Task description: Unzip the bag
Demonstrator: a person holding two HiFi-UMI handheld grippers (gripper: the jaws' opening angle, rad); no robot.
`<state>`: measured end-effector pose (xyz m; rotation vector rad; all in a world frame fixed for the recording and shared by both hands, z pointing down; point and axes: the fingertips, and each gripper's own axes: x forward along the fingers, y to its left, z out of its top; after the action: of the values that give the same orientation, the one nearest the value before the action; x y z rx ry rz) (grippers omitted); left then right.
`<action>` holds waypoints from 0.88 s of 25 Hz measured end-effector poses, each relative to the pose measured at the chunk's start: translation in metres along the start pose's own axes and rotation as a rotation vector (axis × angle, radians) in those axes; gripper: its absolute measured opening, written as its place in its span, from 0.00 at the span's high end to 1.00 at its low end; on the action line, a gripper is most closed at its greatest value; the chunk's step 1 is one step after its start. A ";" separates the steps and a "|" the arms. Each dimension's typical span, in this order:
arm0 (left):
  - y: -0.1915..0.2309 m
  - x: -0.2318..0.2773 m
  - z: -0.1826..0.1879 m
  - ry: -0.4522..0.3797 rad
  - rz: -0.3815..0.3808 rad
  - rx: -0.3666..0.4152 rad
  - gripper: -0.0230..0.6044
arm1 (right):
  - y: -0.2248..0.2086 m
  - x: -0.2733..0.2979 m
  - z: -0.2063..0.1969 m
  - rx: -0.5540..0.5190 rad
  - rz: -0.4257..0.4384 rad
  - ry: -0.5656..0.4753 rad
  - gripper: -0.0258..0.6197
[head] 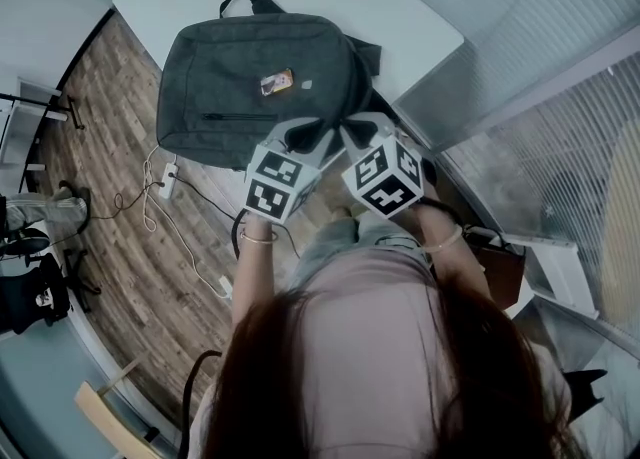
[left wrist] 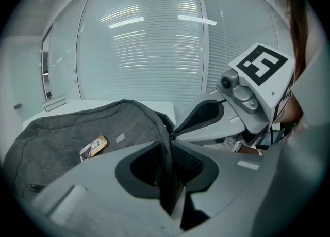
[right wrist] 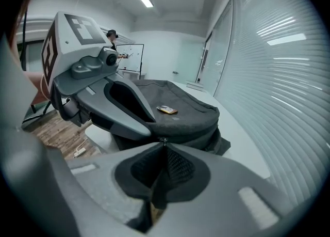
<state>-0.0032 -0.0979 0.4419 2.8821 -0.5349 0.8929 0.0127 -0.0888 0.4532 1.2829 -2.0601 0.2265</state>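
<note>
**Item: bag** [head: 240, 77]. Grey backpack, lying flat on the white table [head: 380, 7], with its bottom end at the table's near edge, in front of you. A small yellowish label [head: 277, 81] sits on its upper face. From these views the zip looks closed, so unzipping has not started.

**Item: left gripper** [left wrist: 169, 153]. At the table's near edge. Its jaws are clenched on a fold of the bag's rim fabric, which serves as your anchor.

**Item: right gripper** [right wrist: 164, 151]. Just beside the left one, at the same edge of the table. Its jaws are pinched on the zip pull [right wrist: 161, 174], a dark tab hanging from the slider at the seam.

**Hazards, judged:**
- Your left hold is on soft, thin cloth. If it slips, the bag will probably slide across the table with your pull and the slider won't run.
- The tab is narrow. Pull it at an angle to the seam and it may slip out of the pads.
- Loose fabric bunched near the slider could catch in the teeth and jam the zip.
- The bag is close to the table's near edge, so a hard tug toward you could drag it off.
</note>
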 end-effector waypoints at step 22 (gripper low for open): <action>-0.004 -0.020 0.002 -0.087 -0.068 -0.003 0.86 | -0.012 -0.007 0.005 0.018 -0.156 0.064 0.94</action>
<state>-0.0159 -0.0886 0.4296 2.9283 -0.4416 0.7592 0.0220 -0.0917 0.4422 1.4215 -1.8982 0.2131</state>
